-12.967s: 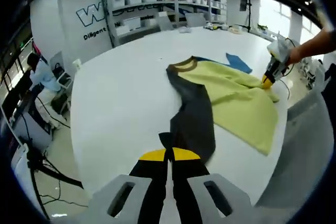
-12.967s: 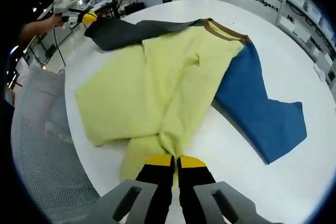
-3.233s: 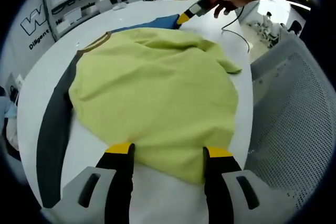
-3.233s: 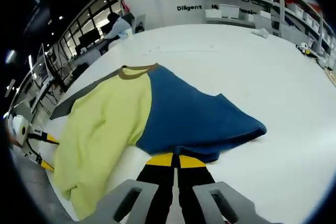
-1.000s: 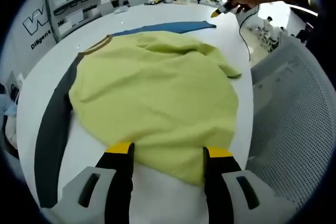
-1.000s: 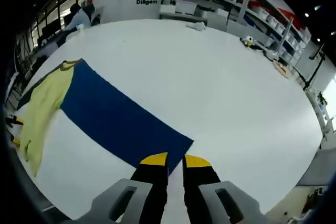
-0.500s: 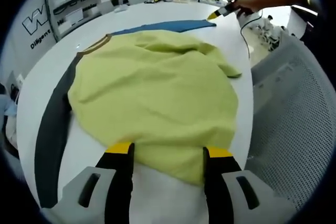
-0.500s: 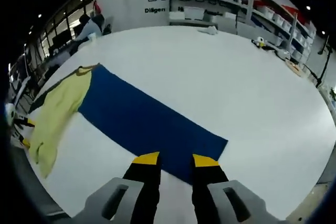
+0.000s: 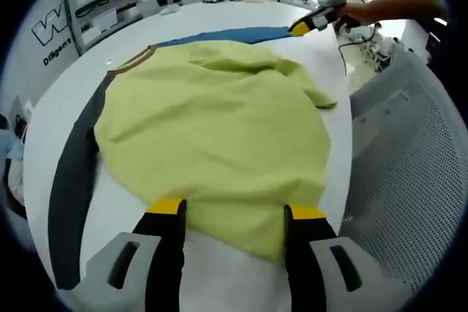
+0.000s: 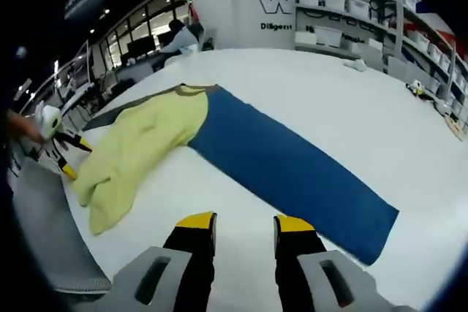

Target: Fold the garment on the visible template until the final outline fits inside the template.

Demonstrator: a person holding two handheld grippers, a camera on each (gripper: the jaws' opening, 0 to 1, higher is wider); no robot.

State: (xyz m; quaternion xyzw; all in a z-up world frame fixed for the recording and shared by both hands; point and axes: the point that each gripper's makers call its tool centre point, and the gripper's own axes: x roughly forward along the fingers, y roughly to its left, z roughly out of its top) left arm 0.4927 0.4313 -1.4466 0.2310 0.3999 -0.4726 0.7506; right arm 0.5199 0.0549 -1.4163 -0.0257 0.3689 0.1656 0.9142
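A long-sleeved shirt lies spread on the white table [image 10: 314,85]. Its yellow-green body [image 9: 219,122] is rumpled, with a brown collar [image 9: 131,63], a grey sleeve [image 9: 73,173] and a blue sleeve [image 10: 292,166] stretched out flat. My left gripper [image 9: 236,210] is open, and the body's near hem lies between its jaws. My right gripper [image 10: 244,223] is open over bare table, a little short of the blue sleeve. In the left gripper view the right gripper [image 9: 298,28] is at the blue sleeve's [image 9: 227,35] far end. The left gripper [image 10: 77,158] appears at the body's [image 10: 139,144] far hem.
A grey mesh chair [image 9: 395,166] stands against the table edge beside the left gripper. Shelves with white bins [image 10: 351,5] line the back wall. A person [image 10: 179,34] sits at a desk beyond the table. Small items [image 10: 358,65] lie on the far side of the table.
My right gripper has opened, let go of the blue sleeve's end and drawn back from it; the sleeve now lies flat. The left gripper has stayed open at the hem.
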